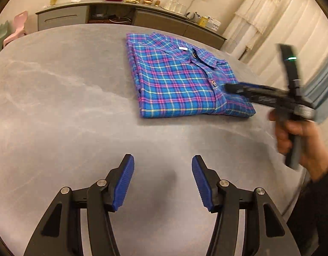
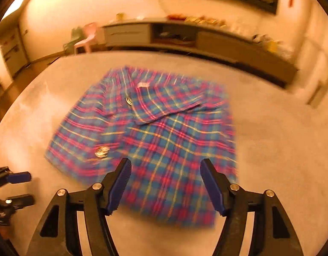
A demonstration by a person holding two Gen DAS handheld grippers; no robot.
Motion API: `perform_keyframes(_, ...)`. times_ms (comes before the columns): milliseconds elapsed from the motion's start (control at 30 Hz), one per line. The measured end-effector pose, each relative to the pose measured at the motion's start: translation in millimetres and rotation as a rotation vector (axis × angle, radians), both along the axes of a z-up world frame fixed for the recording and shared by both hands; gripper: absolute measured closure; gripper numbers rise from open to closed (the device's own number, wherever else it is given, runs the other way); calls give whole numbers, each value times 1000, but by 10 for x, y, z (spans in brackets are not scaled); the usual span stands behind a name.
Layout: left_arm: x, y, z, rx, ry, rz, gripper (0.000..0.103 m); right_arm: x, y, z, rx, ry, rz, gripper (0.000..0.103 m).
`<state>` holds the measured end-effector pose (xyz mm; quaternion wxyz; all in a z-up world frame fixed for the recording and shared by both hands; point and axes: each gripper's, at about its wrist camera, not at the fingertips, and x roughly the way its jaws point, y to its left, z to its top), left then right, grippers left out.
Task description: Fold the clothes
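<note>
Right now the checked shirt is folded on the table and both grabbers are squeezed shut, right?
Not quite. The shirt is folded on the table, but both grabbers are open: the left gripper in the left wrist view and the right gripper in the right wrist view, holding nothing.

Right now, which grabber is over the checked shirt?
The right gripper: its open blue fingers frame the folded plaid shirt. The left gripper, also open, has only bare grey table between its fingers.

Left wrist view looked low across the table [image 1: 57, 106] toward the sideboard [image 1: 142, 15], the folded shirt [image 1: 176, 79] well ahead. Right wrist view sat near, above the shirt [image 2: 155, 140], facing the same sideboard [image 2: 206, 36], blurred. Both views shared shirt, table, and back wall.
</note>
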<state>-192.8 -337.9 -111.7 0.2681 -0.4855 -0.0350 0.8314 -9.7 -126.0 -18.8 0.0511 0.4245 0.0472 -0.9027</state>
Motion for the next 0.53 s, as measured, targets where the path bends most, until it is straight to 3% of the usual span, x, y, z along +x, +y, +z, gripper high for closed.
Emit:
perform_keyframes(100,77,50,115,-24,43,28,46,688,-134,178,32,30,-26,15)
perform_keyframes(300,342,287,271,-53,94,-4,45,1509,100,79,-82,-42,-113,15)
perform_keyframes(533,671,474,470,-46,160,-70,45,1970,308,243,-33,8,-118,15)
